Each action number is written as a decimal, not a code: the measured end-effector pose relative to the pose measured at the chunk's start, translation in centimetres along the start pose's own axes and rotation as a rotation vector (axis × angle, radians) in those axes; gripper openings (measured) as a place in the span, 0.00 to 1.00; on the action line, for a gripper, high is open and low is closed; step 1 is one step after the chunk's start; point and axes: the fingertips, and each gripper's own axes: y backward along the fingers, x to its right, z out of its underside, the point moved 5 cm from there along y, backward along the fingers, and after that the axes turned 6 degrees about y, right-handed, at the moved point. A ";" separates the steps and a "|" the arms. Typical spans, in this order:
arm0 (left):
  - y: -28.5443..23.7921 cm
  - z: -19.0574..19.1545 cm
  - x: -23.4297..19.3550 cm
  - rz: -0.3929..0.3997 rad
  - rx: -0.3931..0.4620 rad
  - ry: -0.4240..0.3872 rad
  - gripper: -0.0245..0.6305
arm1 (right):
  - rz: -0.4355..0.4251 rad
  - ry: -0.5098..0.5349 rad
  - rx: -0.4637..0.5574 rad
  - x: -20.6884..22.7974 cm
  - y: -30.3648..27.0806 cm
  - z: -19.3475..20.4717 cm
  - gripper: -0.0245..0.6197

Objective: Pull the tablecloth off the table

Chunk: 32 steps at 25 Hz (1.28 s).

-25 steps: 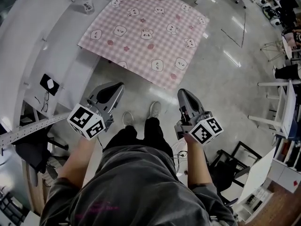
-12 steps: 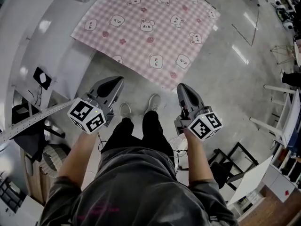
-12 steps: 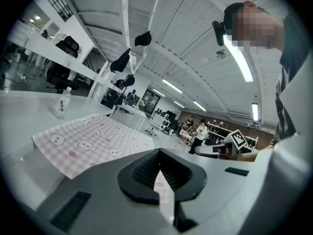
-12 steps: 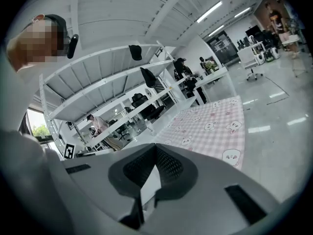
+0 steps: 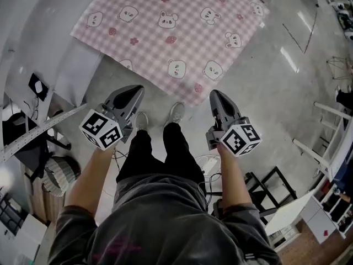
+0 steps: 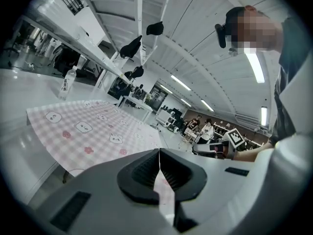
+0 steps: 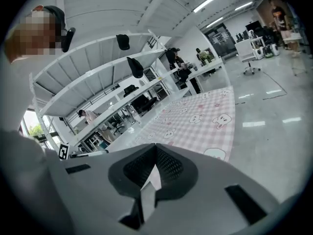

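The table (image 5: 49,10) extends forward and to the left of both grippers; its bare white top shows left of the left gripper's line of sight. The tablecloth (image 5: 171,32), pink check with small animal faces, lies spread flat on this table directly ahead of both grippers. It is on the table, not off it, so the end state named by the task is not present. The near hem of the tablecloth runs just ahead of the two jaw tips, and its near corner falls between the grippers, slightly toward the right one. The left gripper (image 5: 132,90) is held low in front of the person's body and points forward at the hem. Its jaws are closed tip to tip with nothing between them; cloth is visible only beyond them. The right gripper (image 5: 216,94) is held level with the left, well apart from it, with jaws likewise closed and empty. This spacing probably places one gripper toward each side of the near edge, so that a pull would draw the cloth evenly. To take the hem, each pair of jaws would need to part. A bottle (image 6: 66,84) stands far ahead and left of the left gripper, apparently on bare table just past the cloth's far corner.
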 end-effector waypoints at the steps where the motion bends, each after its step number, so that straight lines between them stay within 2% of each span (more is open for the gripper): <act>1: -0.5 0.8 -0.5 -0.010 -0.008 0.010 0.04 | 0.004 -0.004 -0.010 0.8 -0.3 0.5 0.04; 13: -4.9 8.5 -5.0 -0.095 -0.104 0.111 0.04 | 0.029 -0.046 -0.120 7.2 -2.7 5.4 0.04; 24: -6.2 14.1 -9.2 -0.180 -0.167 0.221 0.13 | 0.081 -0.104 -0.158 12.4 -3.0 9.2 0.04; 32: -7.0 16.9 -11.8 -0.190 -0.193 0.322 0.23 | 0.108 -0.169 -0.180 14.7 -3.4 11.1 0.07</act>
